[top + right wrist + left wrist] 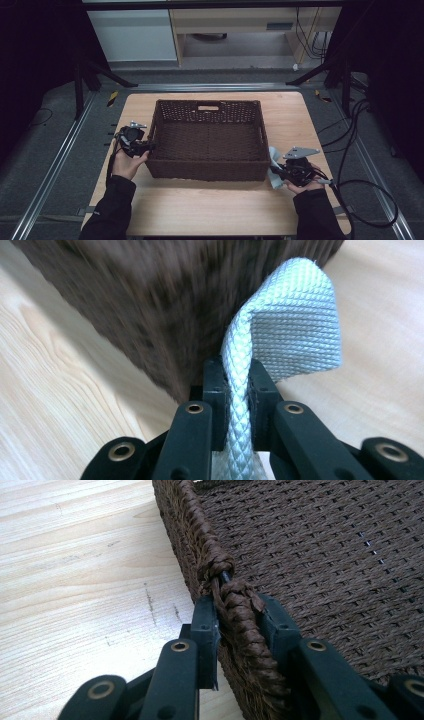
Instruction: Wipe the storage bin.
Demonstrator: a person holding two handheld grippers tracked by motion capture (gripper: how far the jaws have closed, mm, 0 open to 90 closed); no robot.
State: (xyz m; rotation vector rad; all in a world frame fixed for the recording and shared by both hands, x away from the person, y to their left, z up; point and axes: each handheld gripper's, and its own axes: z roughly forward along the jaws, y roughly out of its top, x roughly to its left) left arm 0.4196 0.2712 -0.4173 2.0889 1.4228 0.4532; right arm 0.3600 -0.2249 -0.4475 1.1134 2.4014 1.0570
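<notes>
Brown wicker fills the middle of the high view: the basket point(208, 139) sits on the wooden table point(210, 210), its handle slot on the far wall. My left gripper point(145, 147) is at the basket's left wall, near the front corner. My right gripper point(279, 172) is just off the front right corner, with a pale blue cloth point(273, 167) hanging at its tip beside the basket.

In the left gripper view, my jaws are clamped on the braided rim point(240, 615) of the basket, one pad outside the wall and one inside. The woven floor stretches off to the right, bare table point(75, 580) to the left.

In the right gripper view, my jaws are pinched together on a fold of the cloth point(295, 325). It rises between the pads and flops over to the right. The basket's wall point(165, 305) is blurred just behind it, with the table on both sides.
</notes>
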